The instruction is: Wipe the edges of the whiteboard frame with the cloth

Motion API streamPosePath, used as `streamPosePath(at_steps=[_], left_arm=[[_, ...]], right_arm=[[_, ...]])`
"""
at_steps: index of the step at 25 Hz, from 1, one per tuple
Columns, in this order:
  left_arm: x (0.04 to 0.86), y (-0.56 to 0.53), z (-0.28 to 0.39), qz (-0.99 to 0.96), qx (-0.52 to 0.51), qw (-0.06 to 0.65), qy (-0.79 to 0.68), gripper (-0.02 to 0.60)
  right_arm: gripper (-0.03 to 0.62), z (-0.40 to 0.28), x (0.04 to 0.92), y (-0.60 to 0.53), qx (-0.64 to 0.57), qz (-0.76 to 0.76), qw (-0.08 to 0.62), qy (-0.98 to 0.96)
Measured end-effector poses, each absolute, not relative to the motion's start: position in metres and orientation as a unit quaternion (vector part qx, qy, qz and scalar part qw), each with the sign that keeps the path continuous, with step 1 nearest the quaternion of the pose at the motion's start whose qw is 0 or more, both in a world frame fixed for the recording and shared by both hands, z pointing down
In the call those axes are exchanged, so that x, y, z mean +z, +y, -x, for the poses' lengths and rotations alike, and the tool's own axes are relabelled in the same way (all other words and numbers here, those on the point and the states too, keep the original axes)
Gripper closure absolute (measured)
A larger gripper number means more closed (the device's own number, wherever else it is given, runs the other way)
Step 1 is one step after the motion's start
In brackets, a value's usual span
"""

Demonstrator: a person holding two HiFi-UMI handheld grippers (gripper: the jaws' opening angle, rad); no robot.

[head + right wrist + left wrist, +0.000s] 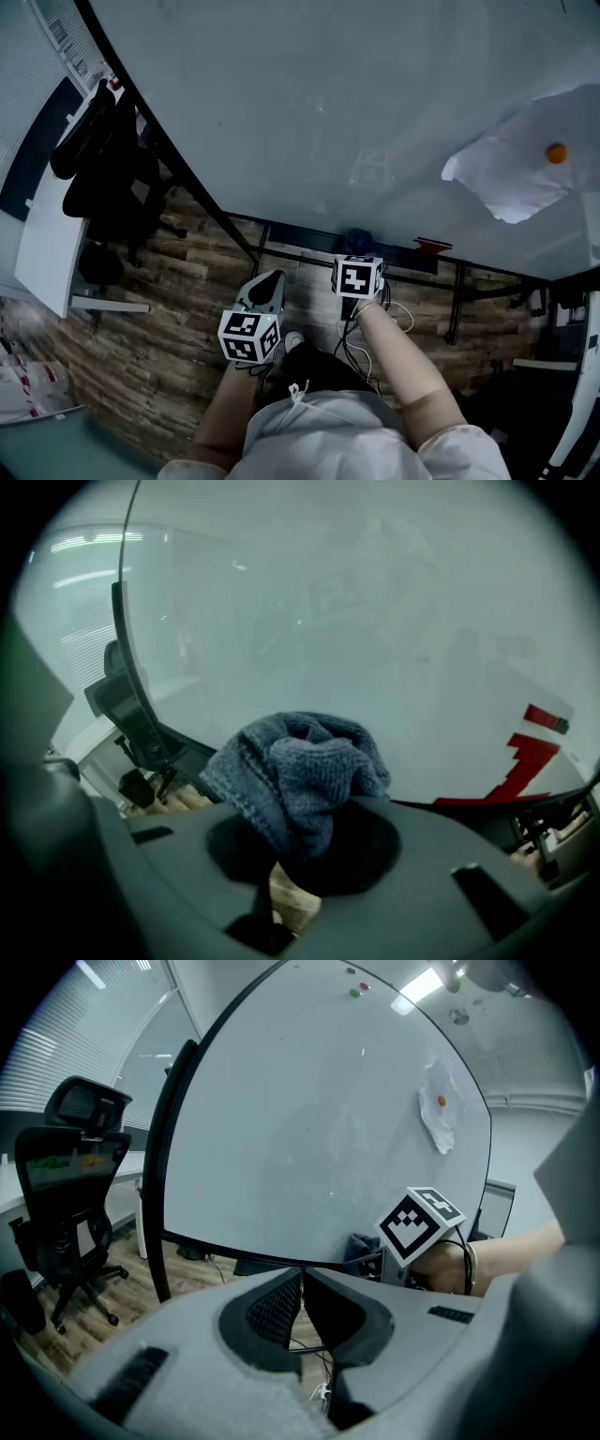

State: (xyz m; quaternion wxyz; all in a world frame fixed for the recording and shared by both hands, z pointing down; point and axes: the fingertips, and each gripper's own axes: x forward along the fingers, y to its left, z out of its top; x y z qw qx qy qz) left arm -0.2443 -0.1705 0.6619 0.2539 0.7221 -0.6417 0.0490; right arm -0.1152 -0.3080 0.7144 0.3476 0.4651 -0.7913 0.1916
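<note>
Your right gripper (302, 850) had its jaws clamped on the bunched grey cloth (298, 766), held up at the bottom edge of the whiteboard frame (281, 225) (couldn't tell if the cloth actually touched it). Your left gripper (302, 1288) sat lower and to the left, off the board, jaws together with nothing between them. A paper sheet (516, 164) was stuck on the whiteboard (300, 103) at right under an orange magnet (556, 153)

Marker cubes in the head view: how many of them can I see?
2. One cube is on the left gripper, low at centre. The other is on the right gripper, which holds the cloth, just below the whiteboard. None seems hidden.
</note>
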Motion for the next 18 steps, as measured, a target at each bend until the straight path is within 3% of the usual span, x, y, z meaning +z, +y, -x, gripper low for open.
streamPosePath(at_steps=[18], left_arm=[[0.668,-0.167,0.335,-0.706,0.039,0.278,-0.651,0.557]], right_arm=[[0.517,0.197,0.720,-0.289,0.219,-0.466,0.342,-0.786]])
